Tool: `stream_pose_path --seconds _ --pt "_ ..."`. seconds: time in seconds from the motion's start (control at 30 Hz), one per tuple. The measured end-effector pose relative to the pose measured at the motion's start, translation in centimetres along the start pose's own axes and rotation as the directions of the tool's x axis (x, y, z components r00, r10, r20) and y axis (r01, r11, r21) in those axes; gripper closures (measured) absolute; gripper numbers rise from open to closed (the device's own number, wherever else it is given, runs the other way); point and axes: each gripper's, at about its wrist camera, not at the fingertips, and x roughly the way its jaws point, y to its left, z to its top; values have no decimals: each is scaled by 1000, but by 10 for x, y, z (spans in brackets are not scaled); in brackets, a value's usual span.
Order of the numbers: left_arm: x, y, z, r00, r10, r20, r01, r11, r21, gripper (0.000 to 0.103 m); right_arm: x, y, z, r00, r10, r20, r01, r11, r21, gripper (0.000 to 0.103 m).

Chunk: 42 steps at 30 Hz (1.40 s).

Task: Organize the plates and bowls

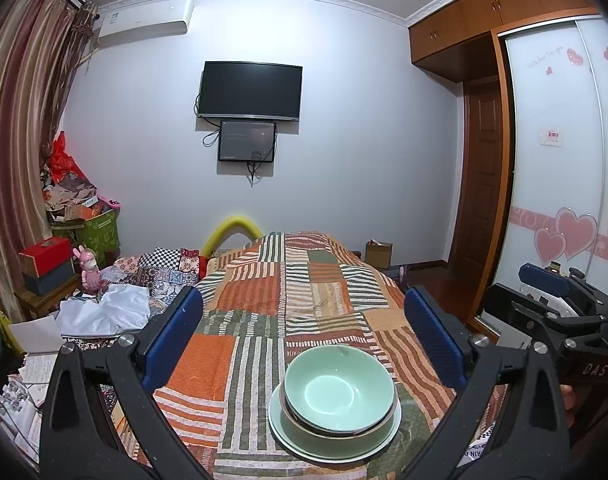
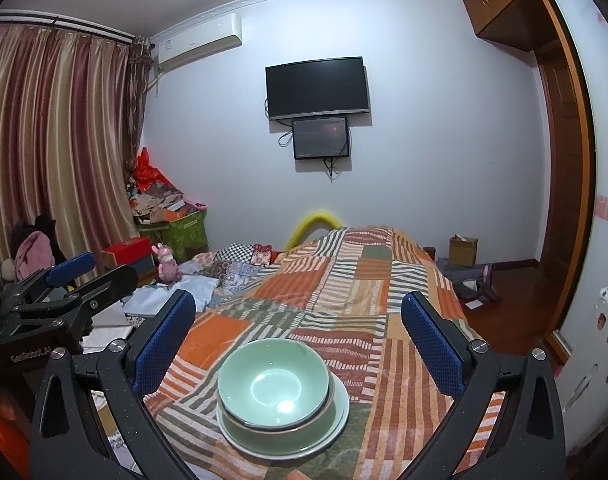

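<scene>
A pale green bowl (image 1: 339, 392) (image 2: 272, 383) sits nested in a second green bowl (image 1: 323, 438) (image 2: 264, 434), and both rest on a pale green plate (image 1: 335, 454) (image 2: 331, 424). The stack stands on the patchwork quilt near its front edge. My left gripper (image 1: 304, 328) is open, its blue pads wide apart above and behind the stack, nothing between them. My right gripper (image 2: 298, 328) is open too, its pads either side of the stack and clear of it. Each gripper shows at the edge of the other's view.
The striped orange and green quilt (image 1: 264, 288) (image 2: 363, 280) covers a long surface running toward the far wall. Clothes, papers and boxes (image 1: 104, 308) pile up at the left by the curtain. A wardrobe (image 1: 551, 160) and wooden floor lie to the right.
</scene>
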Motion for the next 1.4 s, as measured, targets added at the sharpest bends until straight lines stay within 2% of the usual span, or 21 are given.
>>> stream_pose_path --seconds 1.4 --pt "8 5 -5 999 -37 -27 37 999 -22 1 1 -2 3 1000 11 -21 -11 1000 7 0"
